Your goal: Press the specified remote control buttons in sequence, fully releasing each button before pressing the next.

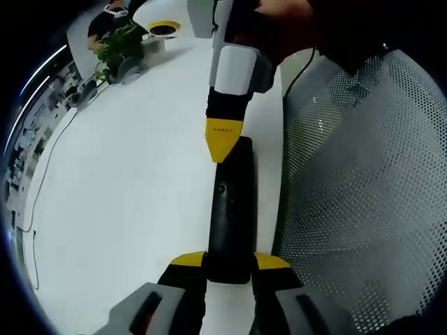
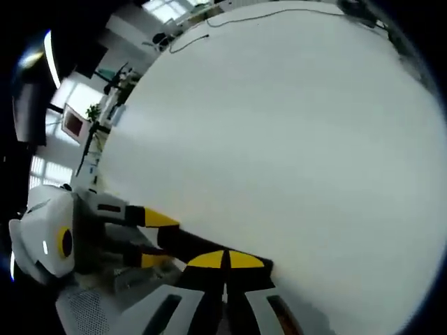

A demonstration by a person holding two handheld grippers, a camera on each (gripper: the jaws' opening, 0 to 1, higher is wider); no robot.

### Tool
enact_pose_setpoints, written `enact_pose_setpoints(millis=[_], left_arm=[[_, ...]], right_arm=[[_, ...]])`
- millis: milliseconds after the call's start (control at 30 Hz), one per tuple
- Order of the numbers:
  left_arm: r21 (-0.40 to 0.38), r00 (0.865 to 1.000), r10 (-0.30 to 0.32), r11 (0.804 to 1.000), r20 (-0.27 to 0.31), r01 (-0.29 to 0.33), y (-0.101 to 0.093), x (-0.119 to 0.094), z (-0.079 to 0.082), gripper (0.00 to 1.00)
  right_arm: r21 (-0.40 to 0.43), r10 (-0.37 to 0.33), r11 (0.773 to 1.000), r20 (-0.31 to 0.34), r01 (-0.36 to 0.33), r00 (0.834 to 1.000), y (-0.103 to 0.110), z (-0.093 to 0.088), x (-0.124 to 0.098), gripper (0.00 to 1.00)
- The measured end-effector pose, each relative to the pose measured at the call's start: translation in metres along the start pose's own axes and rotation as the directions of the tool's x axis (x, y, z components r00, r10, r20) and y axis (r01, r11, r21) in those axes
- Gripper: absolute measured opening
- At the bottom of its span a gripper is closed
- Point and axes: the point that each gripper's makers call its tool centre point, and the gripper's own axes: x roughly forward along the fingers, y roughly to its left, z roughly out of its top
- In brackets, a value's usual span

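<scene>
1. No text can be read anywhere in either view.
2. The yellow tip of the right gripper [image 1: 223, 139], seen in the left gripper view, carries a small dark mark, too small to make out.
3. The black remote [image 1: 229, 209] shows buttons but no legible labels.

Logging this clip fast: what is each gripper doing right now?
Left gripper: shut on the black remote, held at its near end.
Right gripper: shut, holding nothing, its yellow tips down on the remote.
</scene>
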Motion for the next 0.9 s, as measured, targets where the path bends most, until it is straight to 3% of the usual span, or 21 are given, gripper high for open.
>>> enact_pose_setpoints(millis=[267,500,700,767,900], left_arm=[[0.001,1.000,0.000,1.000,-0.003,0.000,0.0003,0.0004,0.0000,0.25],[0.001,1.000,-0.001,1.000,-0.005,0.001,0.0005,0.0005,0.0000,0.25],[0.000,1.000,-0.002,1.000,-0.006,0.002,0.0001,0.0006,-0.0002,0.25],[0.000,1.000,-0.002,1.000,-0.006,0.002,0.0000,0.0006,-0.0003,0.25],[-0.003,1.000,-0.002,1.000,-0.006,0.002,0.0002,0.0005,-0.0004,0.25]], right_arm=[[-0.022,-0.012,1.000,-0.005,0.012,1.000,-0.0013,-0.0016,0.0026,0.00],[-0.103,-0.039,0.994,0.006,0.039,0.999,-0.0002,-0.0019,0.0041,0.00],[-0.126,-0.028,0.992,0.006,0.029,1.000,-0.0013,-0.0013,0.0051,0.00],[-0.177,-0.041,0.983,-0.001,0.040,0.999,-0.0003,-0.0018,0.0054,0.00],[-0.323,-0.118,0.940,-0.011,0.108,0.993,0.0009,-0.0023,0.0064,0.00]])
